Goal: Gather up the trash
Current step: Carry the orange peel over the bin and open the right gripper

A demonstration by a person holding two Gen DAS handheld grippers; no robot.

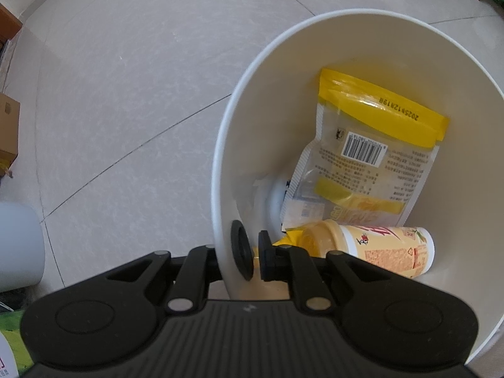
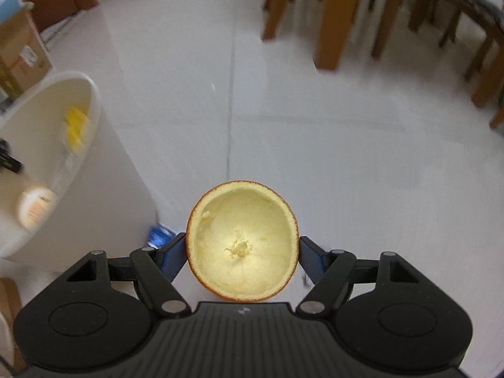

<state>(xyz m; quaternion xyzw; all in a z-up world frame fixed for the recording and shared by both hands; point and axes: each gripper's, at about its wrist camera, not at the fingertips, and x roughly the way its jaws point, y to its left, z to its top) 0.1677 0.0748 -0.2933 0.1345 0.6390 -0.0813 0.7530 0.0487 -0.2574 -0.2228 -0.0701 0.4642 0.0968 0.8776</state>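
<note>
Because the white bin [image 1: 220,163] must stay put while trash goes in, we pinch its rim with the left gripper [image 1: 252,260], fingers nearly together on the wall; a yellow snack bag [image 1: 371,145] and a cup [image 1: 384,252] lie inside. In the right wrist view, our right gripper [image 2: 242,249] clamps a hollowed orange peel half [image 2: 242,242], spread wide around it, beside the bin.

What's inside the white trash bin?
Inside the white trash bin lie a yellow snack bag and a cup-shaped snack tub. Whatever sits underneath them is covered.
</note>
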